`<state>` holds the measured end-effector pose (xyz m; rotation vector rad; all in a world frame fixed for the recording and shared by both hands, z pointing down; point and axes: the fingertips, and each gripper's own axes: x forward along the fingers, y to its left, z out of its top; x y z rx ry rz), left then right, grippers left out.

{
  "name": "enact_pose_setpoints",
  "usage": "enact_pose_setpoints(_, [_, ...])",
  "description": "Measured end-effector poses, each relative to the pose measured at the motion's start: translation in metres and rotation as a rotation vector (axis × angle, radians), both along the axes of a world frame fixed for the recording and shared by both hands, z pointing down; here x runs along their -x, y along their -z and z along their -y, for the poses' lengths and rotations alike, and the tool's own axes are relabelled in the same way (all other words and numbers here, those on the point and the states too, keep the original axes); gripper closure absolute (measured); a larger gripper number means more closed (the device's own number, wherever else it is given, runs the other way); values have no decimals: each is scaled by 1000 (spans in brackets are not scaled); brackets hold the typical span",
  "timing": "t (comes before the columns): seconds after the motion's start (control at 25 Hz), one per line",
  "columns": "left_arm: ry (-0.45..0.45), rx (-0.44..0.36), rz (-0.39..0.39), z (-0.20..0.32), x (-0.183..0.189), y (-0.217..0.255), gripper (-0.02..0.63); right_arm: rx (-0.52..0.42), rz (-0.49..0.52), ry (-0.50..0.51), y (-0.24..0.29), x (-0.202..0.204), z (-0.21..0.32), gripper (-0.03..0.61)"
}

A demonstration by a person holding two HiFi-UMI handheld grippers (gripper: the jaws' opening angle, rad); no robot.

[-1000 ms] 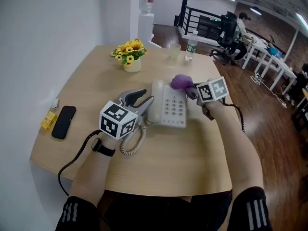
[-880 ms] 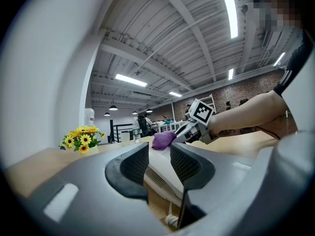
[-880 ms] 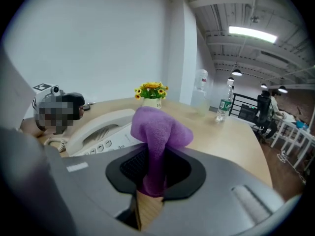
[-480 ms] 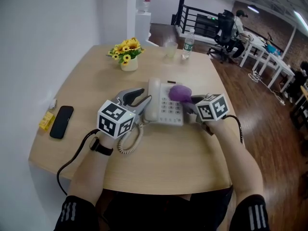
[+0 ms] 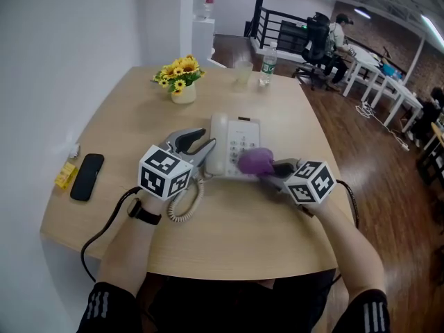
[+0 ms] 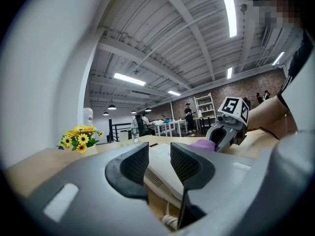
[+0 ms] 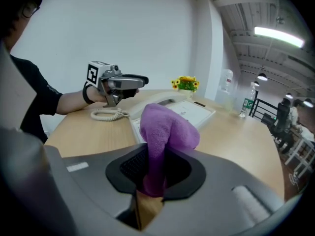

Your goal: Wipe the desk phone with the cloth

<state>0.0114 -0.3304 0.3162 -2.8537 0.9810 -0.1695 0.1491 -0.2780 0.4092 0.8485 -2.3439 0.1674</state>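
Wooden table (image 5: pixel 263 234) carries flowers (image 5: pixel 177 75), mobile (image 5: pixel 87 176), bottle (image 5: pixel 266 64) around desk phone (image 5: pixel 234 139)

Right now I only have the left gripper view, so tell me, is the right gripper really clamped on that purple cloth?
Observer: Yes. The right gripper view shows the right gripper with its jaws shut on the purple cloth.
Operator: Which part of the phone is it over?
Observer: In the head view, the near right part of the desk phone.
Operator: Anything off to my left?
Observer: A black mobile phone lies near the table's left edge.
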Motion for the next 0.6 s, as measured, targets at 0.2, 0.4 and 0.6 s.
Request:
enact_pose_setpoints(0.2, [-4,-2,-3,-2,-1,1,483,-38,-21,51,21,1,-4,503])
enact_pose_setpoints(0.4, [-1,4,-5,-1,0,-1,483,-154,-15,-62,70,-6,62,502])
enact_pose_setpoints(0.6, [-12,5,-4,-2,-2,-2,483,-168,-106,-113,76,5,122,502])
